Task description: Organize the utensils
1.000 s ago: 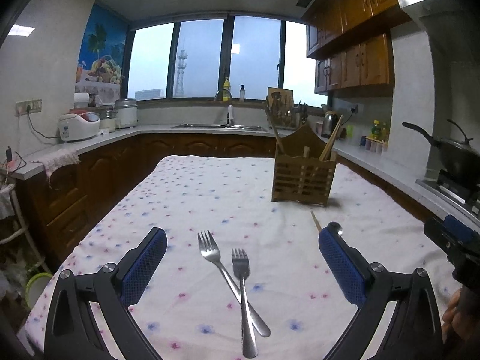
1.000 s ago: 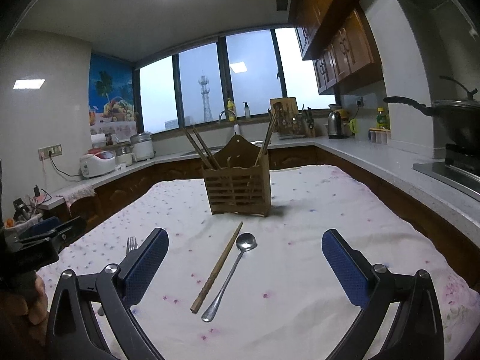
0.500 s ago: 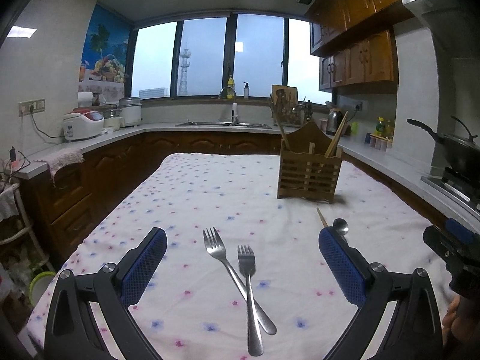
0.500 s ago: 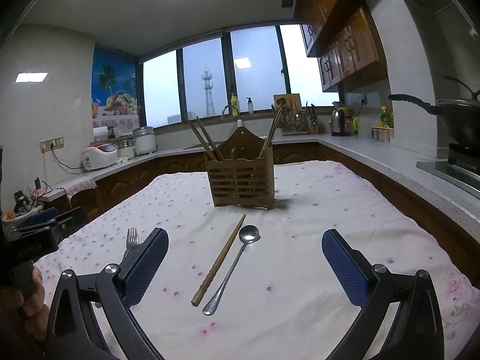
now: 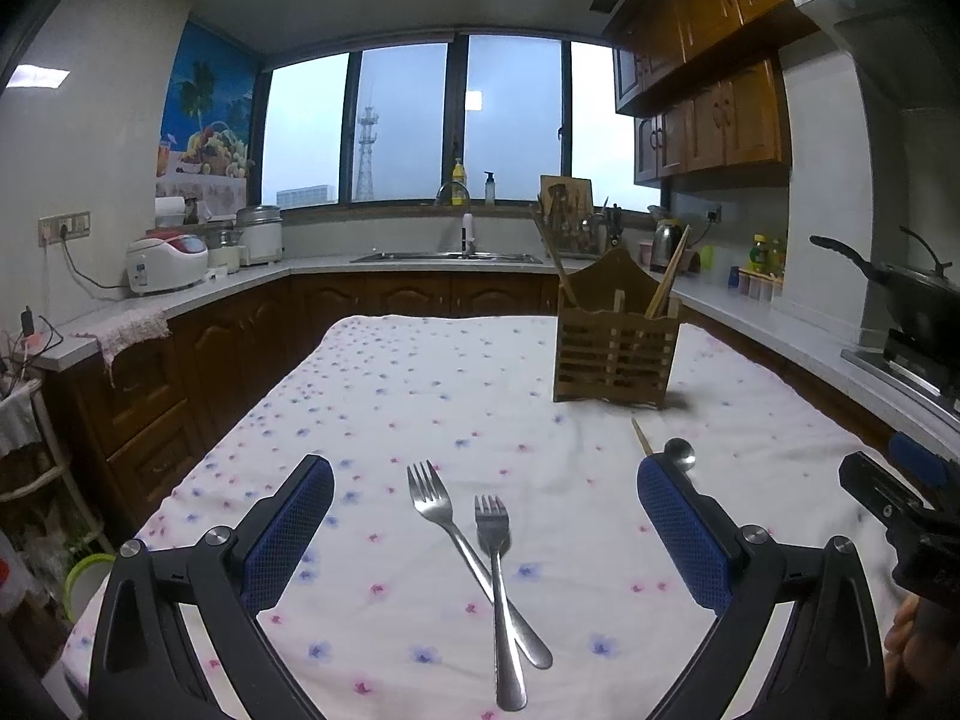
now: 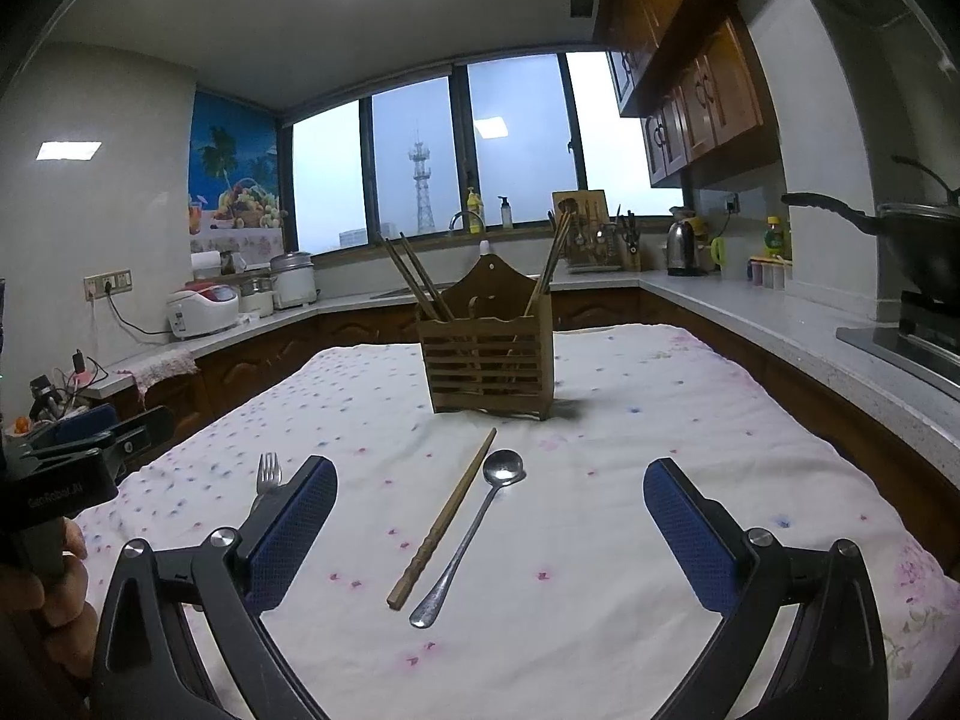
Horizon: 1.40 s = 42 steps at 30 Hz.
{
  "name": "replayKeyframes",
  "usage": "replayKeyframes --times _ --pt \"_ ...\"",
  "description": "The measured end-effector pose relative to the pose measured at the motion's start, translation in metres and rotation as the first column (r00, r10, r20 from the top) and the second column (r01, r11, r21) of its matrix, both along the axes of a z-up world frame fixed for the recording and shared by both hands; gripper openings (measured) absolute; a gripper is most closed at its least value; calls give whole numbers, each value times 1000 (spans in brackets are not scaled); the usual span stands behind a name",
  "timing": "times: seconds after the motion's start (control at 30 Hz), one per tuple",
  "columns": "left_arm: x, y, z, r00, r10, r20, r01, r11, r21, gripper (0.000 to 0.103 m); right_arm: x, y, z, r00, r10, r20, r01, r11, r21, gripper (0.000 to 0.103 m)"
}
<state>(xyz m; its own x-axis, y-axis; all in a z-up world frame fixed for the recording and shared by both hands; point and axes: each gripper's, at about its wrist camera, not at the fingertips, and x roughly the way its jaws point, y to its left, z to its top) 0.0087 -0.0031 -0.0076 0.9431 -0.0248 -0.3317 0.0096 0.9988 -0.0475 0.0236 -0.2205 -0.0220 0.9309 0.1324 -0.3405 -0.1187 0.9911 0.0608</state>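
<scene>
— What do you count on the tablecloth [image 5: 456,396]?

— Two forks [image 5: 480,558], crossed, at my left gripper's [image 5: 486,531] twelve o'clock; one spoon [image 6: 474,528] and one chopstick [image 6: 447,519] before my right gripper [image 6: 491,531].

— Grippers?

— Both spread wide, holding nothing.

— The wooden holder [image 6: 487,360]?

— Twelve o'clock, upright: two chopsticks left compartment, more right, count unclear.

Two steel forks [image 5: 480,546] lying crossed at the handles on the flowered cloth. Nearby, a wooden chopstick [image 6: 443,519] and a metal spoon [image 6: 474,531] resting side by side, pointing toward a slatted wooden holder [image 6: 487,360] standing upright, chopsticks leaning inside.
</scene>
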Motion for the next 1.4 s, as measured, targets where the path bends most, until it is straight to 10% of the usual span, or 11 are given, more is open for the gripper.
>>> replayKeyframes --times 1.4 --pt "-2 -1 0 1000 5 17 -5 1000 14 102 -2 -2 0 1000 2 7 -2 1000 4 103"
